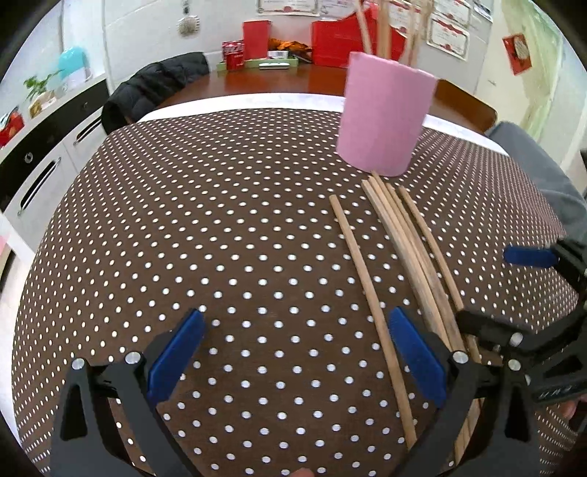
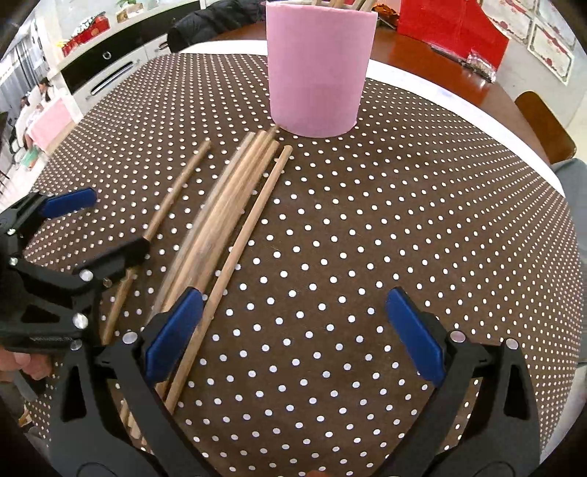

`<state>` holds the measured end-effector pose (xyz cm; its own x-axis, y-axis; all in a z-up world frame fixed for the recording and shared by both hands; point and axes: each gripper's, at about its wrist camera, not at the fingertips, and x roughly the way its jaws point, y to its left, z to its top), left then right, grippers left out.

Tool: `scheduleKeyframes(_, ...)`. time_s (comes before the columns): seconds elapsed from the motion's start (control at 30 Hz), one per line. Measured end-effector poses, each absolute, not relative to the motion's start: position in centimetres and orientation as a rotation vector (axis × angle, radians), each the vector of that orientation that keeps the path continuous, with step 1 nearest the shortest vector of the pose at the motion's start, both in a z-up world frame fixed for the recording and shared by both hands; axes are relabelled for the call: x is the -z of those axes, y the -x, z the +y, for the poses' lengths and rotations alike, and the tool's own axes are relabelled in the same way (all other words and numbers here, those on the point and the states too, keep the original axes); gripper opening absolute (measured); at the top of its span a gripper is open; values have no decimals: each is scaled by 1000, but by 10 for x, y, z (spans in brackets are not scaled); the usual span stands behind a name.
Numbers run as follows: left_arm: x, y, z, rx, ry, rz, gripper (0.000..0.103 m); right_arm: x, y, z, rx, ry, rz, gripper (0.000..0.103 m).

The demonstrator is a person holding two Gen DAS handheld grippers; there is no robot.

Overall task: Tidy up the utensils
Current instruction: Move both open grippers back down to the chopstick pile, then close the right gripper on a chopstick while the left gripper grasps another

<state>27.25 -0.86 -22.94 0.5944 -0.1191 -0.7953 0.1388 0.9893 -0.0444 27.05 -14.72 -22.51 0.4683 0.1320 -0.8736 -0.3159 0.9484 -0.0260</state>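
Left hand-held gripper [image 1: 295, 352] spread wide over the spotted surface [image 1: 205, 235], blue pads [image 1: 176, 361] well apart and nothing between them; hovering just left of the loose chopsticks [image 1: 407, 249], with the right-hand pad overlapping the near end of the outermost stick in the left wrist view. Right hand-held gripper [image 2: 293, 330] likewise wide open and empty, seen in its own view with the left pad [image 2: 172, 334] sitting over the near ends of the bundle and the right pad clear over bare cloth. Each tool visible at the edge of the other's camera: the right one at far right of the left wrist view, the left one at far left of the right wrist view, a black finger lying across one stick there; contact impossible to judge.

About six wooden chopsticks [image 2: 227, 205] lying flat on the brown polka-dot cloth, four close together in a bundle, one set apart on each side, all running roughly parallel with far tips pointing toward the pink cup [image 2: 315, 69]. Cup standing upright toward the far side of the surface, the bundle's tips reaching its base, several more chopsticks [image 1: 381, 29] standing up out of its open top.

Beyond the cloth, a white strip, then bare red-brown wood with red boxes [image 1: 341, 40] and a dark jacket [image 1: 154, 88] over a chair
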Motion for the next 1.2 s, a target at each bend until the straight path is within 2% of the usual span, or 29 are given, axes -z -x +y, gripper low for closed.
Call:
scheduleKeyframes(0.27,229,-273,-11,169,-39,925,99,224,-260,-150,-252,278,1026,95)
scheduleKeyframes(0.43,230,-275,-33,205,-130,928,94,220,-281,-156,-293,207,1029,73)
scheduleKeyframes(0.5,227,-276,-35,231,-144,922,82,221,-287,-153,-322,195,1018,68)
scheduleKeyframes(0.53,226,-276,-36,249,-152,918,77,221,-288,-150,-332,206,1011,58)
scheduleKeyframes(0.57,223,-275,-36,270,-163,913,62,220,-285,-148,-359,216,1006,51)
scheduleKeyframes(0.6,222,-275,-38,285,-174,911,49,219,-282,-147,-374,227,1006,41)
scheduleKeyframes(0.63,221,-274,-40,310,-186,912,42,218,-277,-148,-380,259,1003,33)
scheduleKeyframes(0.7,220,-273,-42,348,-214,913,27,218,-272,-154,-397,269,1013,30)
scheduleKeyframes(1.03,221,-288,-42,342,-234,918,25,218,-285,-154,-374,226,992,30)
scheduleKeyframes(1.07,222,-288,-43,344,-233,912,25,217,-283,-152,-378,240,986,28)
scheduleKeyframes(1.13,222,-288,-41,358,-218,912,22,216,-282,-151,-392,245,986,14)
scheduleKeyframes(1.17,222,-289,-39,370,-212,914,13,216,-282,-150,-400,239,991,13)
scheduleKeyframes(1.2,222,-289,-39,379,-202,920,11,216,-285,-152,-399,232,995,12)
